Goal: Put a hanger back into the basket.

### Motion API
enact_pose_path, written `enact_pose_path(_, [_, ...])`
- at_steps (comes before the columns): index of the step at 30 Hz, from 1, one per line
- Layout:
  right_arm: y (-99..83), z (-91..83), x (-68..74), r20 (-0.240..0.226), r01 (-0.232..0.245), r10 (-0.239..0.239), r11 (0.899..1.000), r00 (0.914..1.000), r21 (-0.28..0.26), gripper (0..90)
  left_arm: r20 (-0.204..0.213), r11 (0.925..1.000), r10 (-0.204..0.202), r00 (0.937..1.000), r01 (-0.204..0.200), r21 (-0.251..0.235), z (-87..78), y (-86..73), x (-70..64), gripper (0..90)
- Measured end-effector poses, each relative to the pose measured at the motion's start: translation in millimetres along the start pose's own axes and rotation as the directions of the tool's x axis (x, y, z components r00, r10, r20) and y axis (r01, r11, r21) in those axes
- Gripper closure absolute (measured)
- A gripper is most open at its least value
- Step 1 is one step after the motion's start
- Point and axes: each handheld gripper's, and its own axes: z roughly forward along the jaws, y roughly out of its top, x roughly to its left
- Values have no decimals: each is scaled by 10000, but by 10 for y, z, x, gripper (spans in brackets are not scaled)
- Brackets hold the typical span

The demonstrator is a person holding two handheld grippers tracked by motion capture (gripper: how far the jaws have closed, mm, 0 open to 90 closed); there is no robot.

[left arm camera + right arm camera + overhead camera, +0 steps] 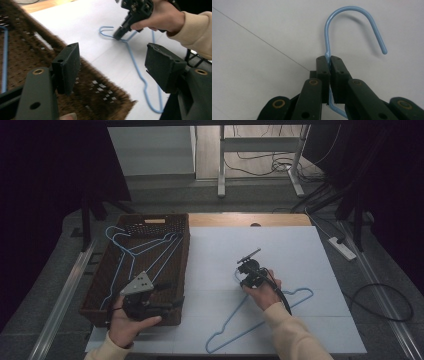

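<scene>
Blue wire hanger [260, 320] is lying flat on the white board [300, 250] that is covering the table, near the board's front edge, with its hook end pointing toward the middle of the board; the right gripper [329, 65] is pinching it at the neck, just under the curved hook [354, 22], and its two black jaws are pressing tight together on the thin wire; in the high view the right gripper [250, 270] is sitting over that same spot, held by the person's right hand [262, 292] in a cream sleeve [292, 335].

The left gripper [112, 65] is wide open and is gripping nothing; its jaws are hanging over the right rim of the brown woven basket [100, 85], and between them the blue hanger [135, 62] and the other hand are showing farther off; in the high view the left gripper [142, 295] is hovering at the front right corner of the basket [100, 285], held by the left hand [127, 322].

The basket is sitting along the left edge of the board, and more blue wire hangers [135, 252] are lying inside it, with one hook poking over its back left rim.
</scene>
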Motion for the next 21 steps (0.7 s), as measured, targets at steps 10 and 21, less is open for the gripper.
enact_pose_path(10, [-52,-167,34,-123,273,-287,9945,9995,-1012,866,326,9958,-70,9994,40,911,452,61,-295,293])
enact_pose_path(21, [-112,-259,33,-295,342,-392,9875,9988,-1540,866,-28,9725,900,9959,-872,2158,997,65,-574,308])
